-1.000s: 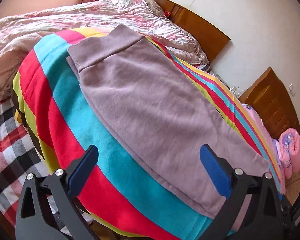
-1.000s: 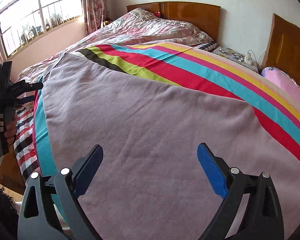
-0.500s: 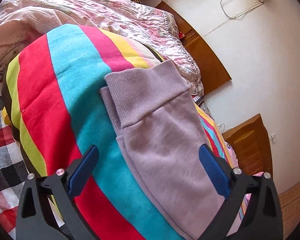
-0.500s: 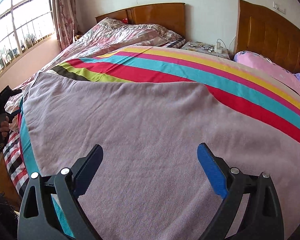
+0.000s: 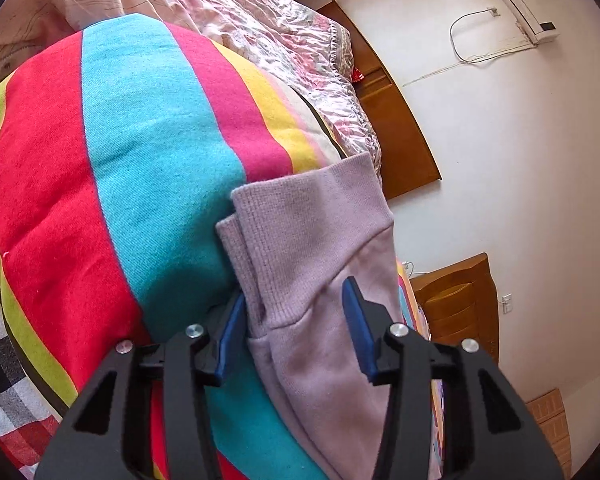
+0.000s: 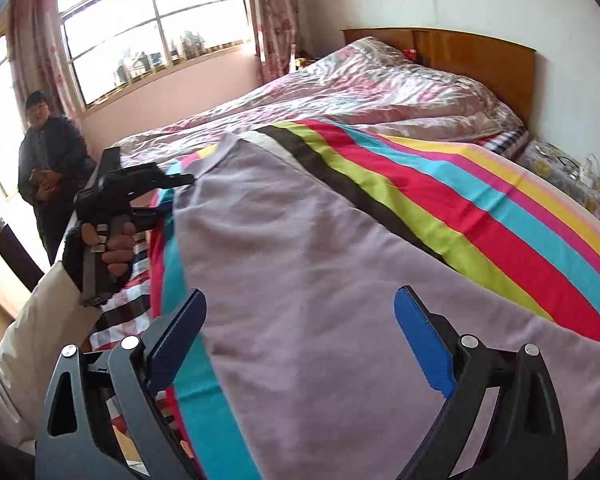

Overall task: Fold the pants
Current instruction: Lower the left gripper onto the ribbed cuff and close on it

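Lilac pants (image 6: 320,264) lie flat on a striped blanket (image 6: 480,208) on the bed. In the left wrist view their ribbed band (image 5: 308,216) lies in two layers just ahead of my left gripper (image 5: 294,322). Its jaws are closing around the band's near edge. One blue pad sits at the fabric's side and the other above the cloth, and the cloth is not bunched. In the right wrist view a hand holds that left gripper (image 6: 176,196) at the pants' far left end. My right gripper (image 6: 300,320) hovers open over the wide part of the pants, with nothing between its fingers.
A floral quilt (image 6: 360,80) covers the far half of the bed, before a wooden headboard (image 6: 480,56). A checked sheet (image 5: 4,380) shows at the bed's edge. A person (image 6: 44,160) stands by the window (image 6: 152,28). A cluttered nightstand (image 6: 560,168) is at right.
My left gripper moved in onto the ribbed band and its jaws narrowed around the edge. The right wrist view swung left, bringing the left gripper, the window and a person into sight.
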The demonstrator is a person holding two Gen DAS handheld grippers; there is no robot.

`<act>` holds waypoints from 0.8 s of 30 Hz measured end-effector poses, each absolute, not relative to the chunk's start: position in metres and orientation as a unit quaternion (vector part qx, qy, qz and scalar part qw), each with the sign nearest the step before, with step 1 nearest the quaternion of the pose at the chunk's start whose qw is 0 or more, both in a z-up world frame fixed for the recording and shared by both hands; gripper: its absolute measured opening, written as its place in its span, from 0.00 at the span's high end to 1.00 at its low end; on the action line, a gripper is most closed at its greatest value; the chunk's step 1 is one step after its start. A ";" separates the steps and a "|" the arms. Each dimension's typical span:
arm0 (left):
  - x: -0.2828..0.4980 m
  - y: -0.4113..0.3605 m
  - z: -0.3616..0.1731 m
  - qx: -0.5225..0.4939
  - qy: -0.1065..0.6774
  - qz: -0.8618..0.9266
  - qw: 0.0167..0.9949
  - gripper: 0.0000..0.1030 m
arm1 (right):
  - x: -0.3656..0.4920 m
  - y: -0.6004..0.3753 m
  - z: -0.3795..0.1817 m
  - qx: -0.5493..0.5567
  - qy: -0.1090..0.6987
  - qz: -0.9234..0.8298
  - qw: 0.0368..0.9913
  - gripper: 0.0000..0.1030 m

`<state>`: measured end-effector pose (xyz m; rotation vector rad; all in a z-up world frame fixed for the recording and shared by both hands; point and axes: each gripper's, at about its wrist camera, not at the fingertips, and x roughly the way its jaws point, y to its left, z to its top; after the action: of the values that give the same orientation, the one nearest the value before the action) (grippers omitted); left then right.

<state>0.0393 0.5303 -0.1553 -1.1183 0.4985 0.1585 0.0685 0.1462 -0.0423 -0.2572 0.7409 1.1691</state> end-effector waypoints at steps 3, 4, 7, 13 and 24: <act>0.036 0.528 -0.159 -0.530 0.217 0.065 0.817 0.42 | 0.006 0.191 -0.021 -0.119 0.297 0.734 0.600 0.12; 0.037 0.527 -0.158 -0.525 0.210 0.055 0.823 0.32 | -0.006 0.194 -0.014 -0.112 0.282 0.770 0.561 0.12; 0.045 0.518 -0.150 -0.496 0.219 0.052 0.839 0.20 | -0.001 0.194 0.006 -0.066 0.295 0.817 0.491 0.11; 0.059 0.503 -0.145 -0.465 0.214 0.064 0.857 0.02 | 0.057 0.180 -0.012 -0.131 0.317 0.697 0.630 0.05; 0.036 0.505 -0.136 -0.444 0.225 0.087 0.863 0.85 | 0.126 0.174 -0.079 -0.135 0.391 0.488 0.768 0.05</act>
<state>0.0362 0.5048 -0.1363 -0.9306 0.4721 0.1829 0.1258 0.1741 -0.0787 -0.2934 0.8491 1.0595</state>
